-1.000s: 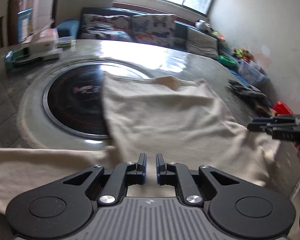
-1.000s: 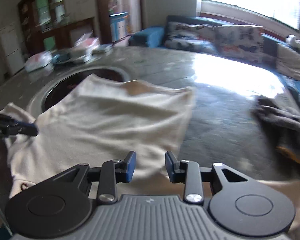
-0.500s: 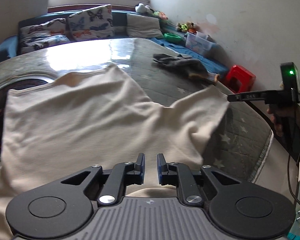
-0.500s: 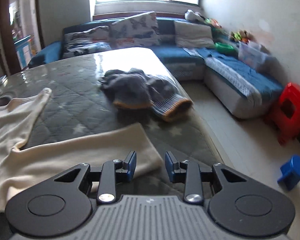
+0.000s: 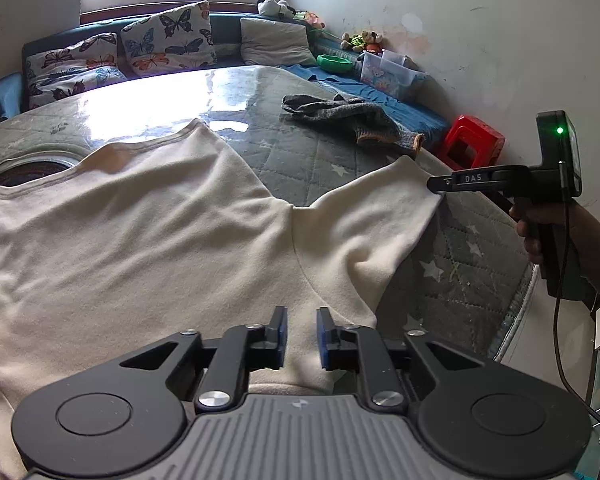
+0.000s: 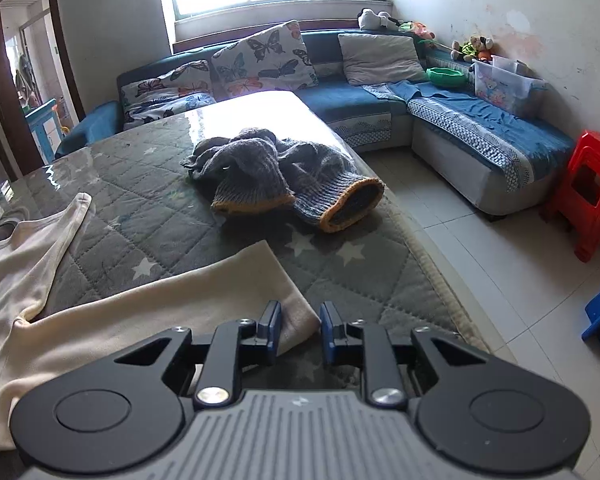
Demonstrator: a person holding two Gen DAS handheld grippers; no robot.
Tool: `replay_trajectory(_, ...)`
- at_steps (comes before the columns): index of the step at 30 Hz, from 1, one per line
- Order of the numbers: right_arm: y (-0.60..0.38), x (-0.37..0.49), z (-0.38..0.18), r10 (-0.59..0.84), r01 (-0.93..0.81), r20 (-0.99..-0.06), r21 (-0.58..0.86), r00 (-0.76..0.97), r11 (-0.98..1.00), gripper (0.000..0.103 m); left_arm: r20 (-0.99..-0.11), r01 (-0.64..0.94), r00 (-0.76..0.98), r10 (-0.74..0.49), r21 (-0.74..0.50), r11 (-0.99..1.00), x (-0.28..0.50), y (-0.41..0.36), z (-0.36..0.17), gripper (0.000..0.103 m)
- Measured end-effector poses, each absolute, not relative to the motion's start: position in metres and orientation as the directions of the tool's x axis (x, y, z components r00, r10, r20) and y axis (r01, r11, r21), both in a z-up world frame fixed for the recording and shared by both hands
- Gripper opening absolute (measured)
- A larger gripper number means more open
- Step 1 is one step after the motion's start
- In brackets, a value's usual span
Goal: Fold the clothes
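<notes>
The desk [image 6: 148, 184] is big and wears a grey-green quilted cover with little white stars on it. The far part of the top is shiny and bright from the window. A cream shirt [image 5: 140, 240] lies spread out on the near side — one sleeve [image 6: 172, 304] stretches flat toward the edge of the desk. Farther back sits a grey knitted sweater [image 6: 276, 172] in a crumpled heap, with orange trim on its cuffs. The two clothes lie well apart. On the left, a round dark ring [image 5: 16, 172] is set into the top — the shirt covers part of it.
</notes>
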State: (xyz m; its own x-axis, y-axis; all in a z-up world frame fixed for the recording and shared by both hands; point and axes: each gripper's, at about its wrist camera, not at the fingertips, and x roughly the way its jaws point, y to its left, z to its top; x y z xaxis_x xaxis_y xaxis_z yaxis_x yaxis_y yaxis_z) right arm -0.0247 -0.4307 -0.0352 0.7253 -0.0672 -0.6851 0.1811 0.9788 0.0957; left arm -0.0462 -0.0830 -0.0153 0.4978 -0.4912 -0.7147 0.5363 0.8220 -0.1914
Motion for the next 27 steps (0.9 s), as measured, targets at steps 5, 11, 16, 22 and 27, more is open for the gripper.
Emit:
replay_trajectory(5, -0.43, -0.025, -0.032, -0.08, 0.187, -0.656, 0.095, 0.751, 0.978, 0.004, -0.716, 0.553, 0.494, -0.494, -0.18, 0.813, -0.048, -0.091, -0.015, 0.021)
replay_trajectory(11, -0.432, -0.033, -0.006, -0.103, 0.189, -0.589, 0.087, 0.802, 0.978, 0.004, -0.723, 0.582, 0.481, -0.496, -0.16, 0.797, -0.048, -0.103, -0.023, 0.021)
replay_trajectory(16, -0.424, -0.038, 0.026, -0.053, 0.135, -0.545, 0.112, 0.837, 0.984, 0.004, -0.715, 0.594, 0.484, -0.504, -0.154, 0.789, -0.05, -0.103, -0.025, 0.024)
replay_trajectory(22, -0.382, -0.048, 0.081, 0.101, -0.035, -0.477, 0.146, 0.873, 0.989, 0.004, -0.661, 0.53, 0.551, -0.509, -0.193, 0.825, -0.053, -0.06, -0.004, 0.035)
replay_trajectory(27, -0.32, -0.048, 0.114, 0.271, -0.232, -0.453, 0.139, 0.849, 0.963, 0.004, -0.64, 0.425, 0.625, -0.447, -0.202, 0.882, -0.06, -0.006, 0.006, 0.036)
